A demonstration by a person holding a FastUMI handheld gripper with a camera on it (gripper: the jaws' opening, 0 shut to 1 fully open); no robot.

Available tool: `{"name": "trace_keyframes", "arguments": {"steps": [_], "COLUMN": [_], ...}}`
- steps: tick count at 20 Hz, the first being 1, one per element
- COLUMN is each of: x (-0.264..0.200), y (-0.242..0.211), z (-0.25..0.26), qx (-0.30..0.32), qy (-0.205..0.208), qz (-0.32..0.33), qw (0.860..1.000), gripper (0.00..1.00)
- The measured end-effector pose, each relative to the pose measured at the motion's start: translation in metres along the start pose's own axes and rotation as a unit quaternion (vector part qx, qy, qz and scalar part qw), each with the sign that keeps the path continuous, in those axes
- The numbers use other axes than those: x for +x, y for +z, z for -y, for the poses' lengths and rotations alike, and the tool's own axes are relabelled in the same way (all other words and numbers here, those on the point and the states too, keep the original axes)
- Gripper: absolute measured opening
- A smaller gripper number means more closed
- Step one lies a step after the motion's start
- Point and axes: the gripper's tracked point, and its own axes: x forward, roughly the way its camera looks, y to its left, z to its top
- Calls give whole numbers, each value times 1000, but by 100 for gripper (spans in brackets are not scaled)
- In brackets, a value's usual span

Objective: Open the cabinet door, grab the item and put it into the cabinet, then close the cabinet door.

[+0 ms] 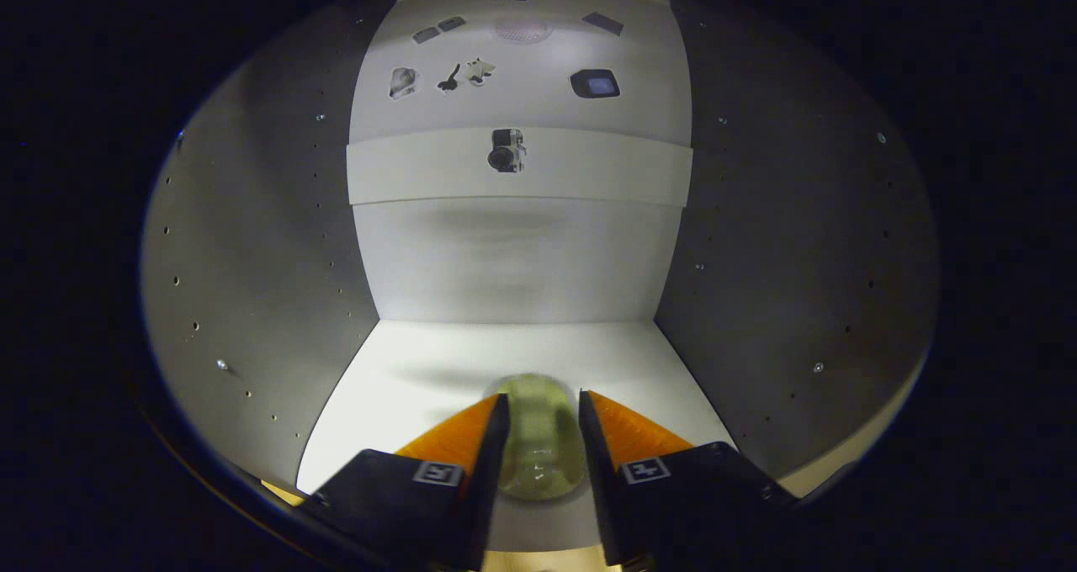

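My gripper (540, 402) reaches into the open cabinet, its fingers over the white cabinet floor (421, 370). Between the fingers sits a pale yellow-green, translucent, rounded item (538, 437), like a small bottle or jar seen end on. Both fingers press against its sides, so the gripper is shut on it. The item's far end pokes out just past the fingertips, low over the floor; whether it touches the floor I cannot tell. The cabinet's back wall (513, 261) stands well beyond the item.
Grey side walls (252, 261) with rows of small peg holes close in left and right. A white cross strip (606, 172) with a camera sticker spans the back, with several stickers on the panel above it. The floor's front lip (538, 538) lies under the fingers.
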Motion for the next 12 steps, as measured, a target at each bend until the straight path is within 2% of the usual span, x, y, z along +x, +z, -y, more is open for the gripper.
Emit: {"name": "trace_keyframes", "arguments": {"steps": [4, 9, 12], "x": [-15, -69, -129], "y": [17, 50, 73], "z": [4, 21, 36], "qx": [-1, 24, 31], "qy": [3, 0, -12], "qz": [32, 100, 157], "qw": [999, 995, 987], "gripper": [100, 98, 98]}}
